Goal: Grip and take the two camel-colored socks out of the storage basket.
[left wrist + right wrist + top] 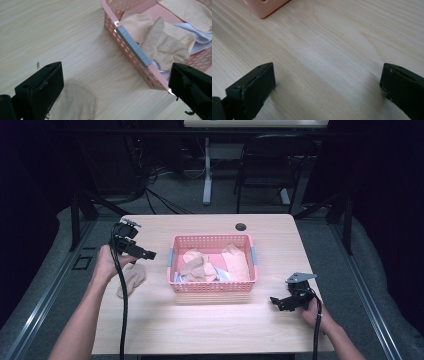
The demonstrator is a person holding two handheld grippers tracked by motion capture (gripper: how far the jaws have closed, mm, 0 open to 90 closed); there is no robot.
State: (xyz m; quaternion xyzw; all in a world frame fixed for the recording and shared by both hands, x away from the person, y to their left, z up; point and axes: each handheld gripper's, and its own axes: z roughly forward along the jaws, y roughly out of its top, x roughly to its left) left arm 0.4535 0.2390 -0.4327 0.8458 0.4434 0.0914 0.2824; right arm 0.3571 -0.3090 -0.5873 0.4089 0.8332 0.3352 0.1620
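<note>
A pink perforated basket stands mid-table and holds several beige and white cloths. Its grey handle and rim show in the left gripper view, with a tan cloth inside. A beige cloth lies on the table left of the basket, under my left hand; it also appears low in the left gripper view. My left gripper is held above the table left of the basket, open and empty. Right of the basket's front, my right gripper rests low over bare wood, open and empty.
The wooden table has a dark round grommet near its far edge. A corner of the pink basket shows at the top of the right gripper view. Black chairs and a desk leg stand beyond the table.
</note>
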